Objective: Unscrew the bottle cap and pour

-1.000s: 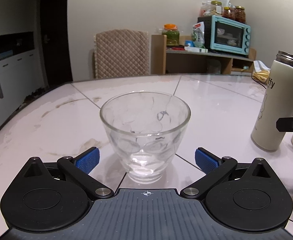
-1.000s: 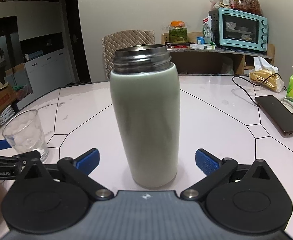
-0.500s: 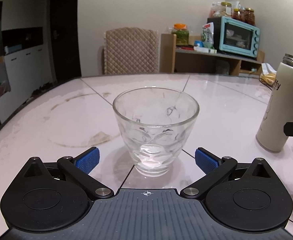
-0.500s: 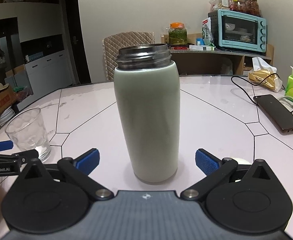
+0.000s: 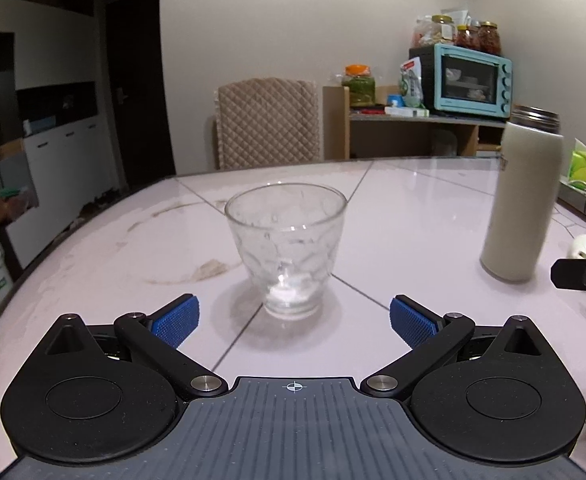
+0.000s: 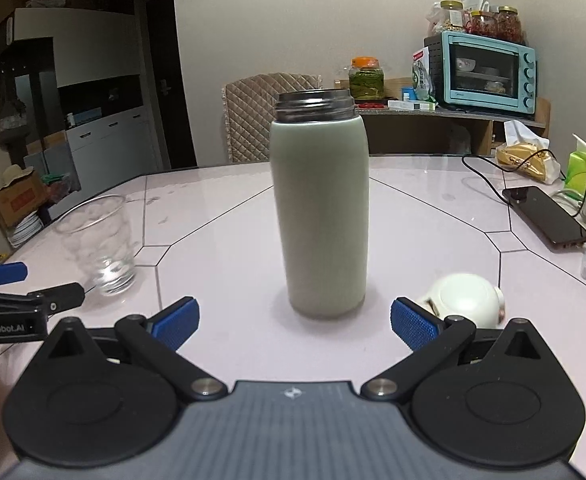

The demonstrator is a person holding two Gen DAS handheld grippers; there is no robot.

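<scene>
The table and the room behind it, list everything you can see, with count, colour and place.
Clear drinking glass: 1, empty, table left.
Pale green steel-necked bottle: 1, uncapped, table centre.
White bottle cap: 1, beside bottle, right.
Black phone: 1, cabled, table right.
Teal toaster oven: 1, shelf behind.
Quilted beige chair: 1, behind table.
White glossy table: 1.
Left gripper: 1, blue fingers open, facing glass.
Right gripper: 1, blue fingers open, facing bottle.

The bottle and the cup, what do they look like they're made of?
Bottle: probably metal with a matte pale-green coating; its bare threaded neck shines like steel. Cup: clear glass, judging by its see-through dimpled wall and thick bright base.
</scene>
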